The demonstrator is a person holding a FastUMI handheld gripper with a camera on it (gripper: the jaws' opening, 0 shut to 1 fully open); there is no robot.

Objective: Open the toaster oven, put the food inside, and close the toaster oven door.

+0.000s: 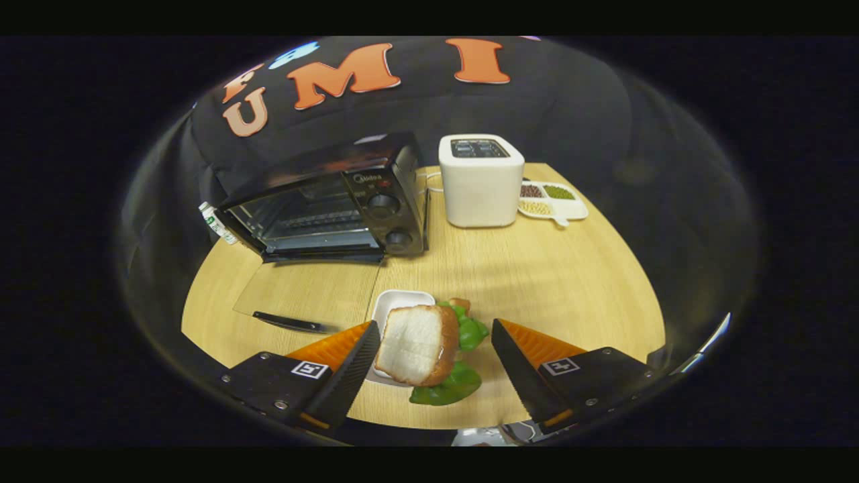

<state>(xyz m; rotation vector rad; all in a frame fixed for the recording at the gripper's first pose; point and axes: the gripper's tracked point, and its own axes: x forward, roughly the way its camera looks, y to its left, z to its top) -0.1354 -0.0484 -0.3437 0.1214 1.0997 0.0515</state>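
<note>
1. Wooden table (537, 282) carries the toaster oven (329, 201), its glass door (305, 292) folded down flat.
2. My gripper (429, 352) gapes wide; the bread slice (417, 345) on its white dish (396, 303) sits between my fingers, untouched.

A pale wood-grain counter (537, 268) is lit from above. It is backed by black cloth (550, 114)

toaster oven (329, 204): one, at 11 o'clock
toaster (480, 180): one, at 12 o'clock
divided dish (554, 201): one
white plate (396, 303): one
bread slice (417, 345): one
gripper (429, 365): one, fingers spread apart
</note>
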